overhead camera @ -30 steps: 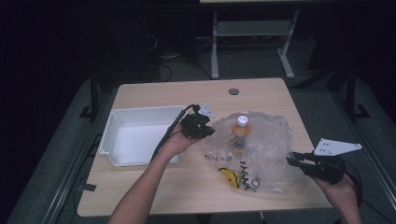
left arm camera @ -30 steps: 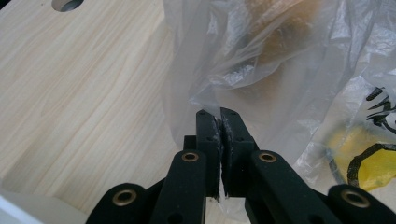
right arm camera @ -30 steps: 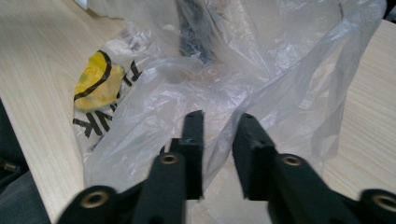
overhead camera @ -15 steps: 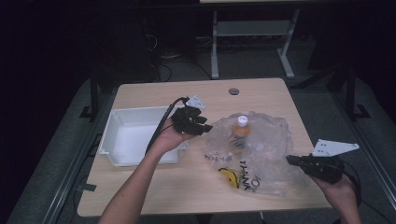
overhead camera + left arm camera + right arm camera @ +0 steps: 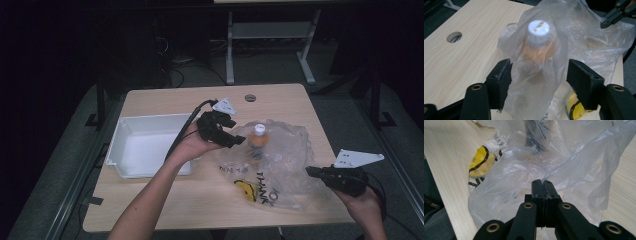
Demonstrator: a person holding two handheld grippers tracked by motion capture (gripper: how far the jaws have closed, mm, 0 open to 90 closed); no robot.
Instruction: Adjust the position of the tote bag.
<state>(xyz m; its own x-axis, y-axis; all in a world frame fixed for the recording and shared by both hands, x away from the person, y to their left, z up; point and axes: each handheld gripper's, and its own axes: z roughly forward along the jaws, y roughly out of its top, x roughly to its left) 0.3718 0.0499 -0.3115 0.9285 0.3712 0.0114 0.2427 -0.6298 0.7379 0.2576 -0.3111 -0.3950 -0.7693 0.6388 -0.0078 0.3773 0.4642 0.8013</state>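
Tongs first, from the high view: the left gripper (image 5: pixel 231 138) hangs above the pale wooden table (image 5: pixel 165 97) with its black jaws spread, pointing toward the white-capped orange bottle (image 5: pixel 258 138) that stands upright inside the crumpled clear plastic bag (image 5: pixel 290 165). The right gripper (image 5: pixel 314 173) is low at the bag's right edge, its jaws drawn together at the film. A white rectangular plastic tub (image 5: pixel 145 150) sits on the table's left side, just beside the left hand (image 5: pixel 192 148); its inside looks bare. A yellow-and-black printed patch (image 5: pixel 245 188) and dark lettering show on the bag's near side. A small round hole (image 5: pixel 250 97) lies near the table's far edge.

Left gripper view: both foam-lined jaws stand wide apart, one on each side of the bag-wrapped bottle (image 5: pixel 537 45). The clear bag (image 5: pixel 579 35) is draped over the bottle's white cap (image 5: pixel 538 27), and a fold of film hangs between the jaws. The left pad lies against the film; whether the right pad touches it I cannot tell. The other gripper's tip (image 5: pixel 610 18) is at the bag's far corner. The table's round hole (image 5: pixel 454 37) is off to the left.

Right gripper view: the two jaws are pressed flat together, and their tips meet the clear bag (image 5: pixel 574 170). Whether a fold is pinched between them cannot be made out. The yellow-and-black print (image 5: pixel 480 161) lies to the left, on the wooden tabletop (image 5: pixel 446 150). A dark shape shows blurred through the film at the top.
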